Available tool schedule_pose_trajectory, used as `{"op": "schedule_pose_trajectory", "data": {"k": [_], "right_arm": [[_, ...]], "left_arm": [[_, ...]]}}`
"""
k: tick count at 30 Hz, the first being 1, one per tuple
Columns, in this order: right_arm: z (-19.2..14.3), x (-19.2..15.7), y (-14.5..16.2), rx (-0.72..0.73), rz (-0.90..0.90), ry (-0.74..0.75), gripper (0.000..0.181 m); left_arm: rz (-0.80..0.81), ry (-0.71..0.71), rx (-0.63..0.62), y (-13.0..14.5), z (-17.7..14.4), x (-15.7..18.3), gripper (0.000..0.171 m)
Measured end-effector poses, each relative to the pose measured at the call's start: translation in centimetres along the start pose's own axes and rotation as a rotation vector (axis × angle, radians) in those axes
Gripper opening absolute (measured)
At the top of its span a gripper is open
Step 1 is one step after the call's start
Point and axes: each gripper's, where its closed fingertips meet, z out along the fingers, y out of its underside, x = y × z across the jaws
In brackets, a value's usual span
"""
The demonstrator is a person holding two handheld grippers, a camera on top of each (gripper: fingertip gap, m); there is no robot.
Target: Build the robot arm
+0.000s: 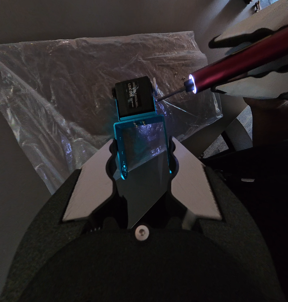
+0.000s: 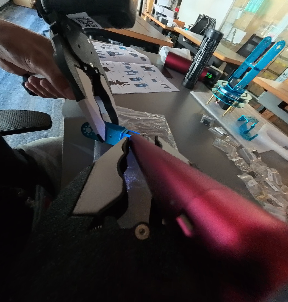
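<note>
Left gripper (image 1: 140, 147) clenched on blue bracket (image 1: 122, 147) carrying black servo (image 1: 134, 95), over plastic bag (image 1: 58, 91) on table (image 2: 180, 104), right gripper (image 2: 141, 138) grasping red screwdriver (image 1: 238, 67), lit tip at bracket's side.

The blue bracket (image 1: 140, 140) looks like anodised metal, smooth with a satin sheen; the servo (image 1: 134, 96) it carries is matt black plastic. The screwdriver (image 1: 238, 70) is glossy red metal; the plastic bag (image 1: 58, 98) is clear, crinkled film; the bench (image 2: 180, 106) is smooth and matt.
</note>
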Motion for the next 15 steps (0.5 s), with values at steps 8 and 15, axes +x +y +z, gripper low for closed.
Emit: {"op": "schedule_pose_trajectory", "data": {"k": [8, 15], "right_arm": [[0.1, -1.1, 0.0, -0.015, -0.016, -0.05, 0.022], [0.1, -1.1, -0.2, -0.002, 0.013, -0.08, 0.02]], "left_arm": [[-0.022, 0.017, 0.011, -0.1, 0.0, 0.1, 0.063], [-0.007, 0.005, 0.008, 0.0, 0.1, 0.1, 0.063]]}}
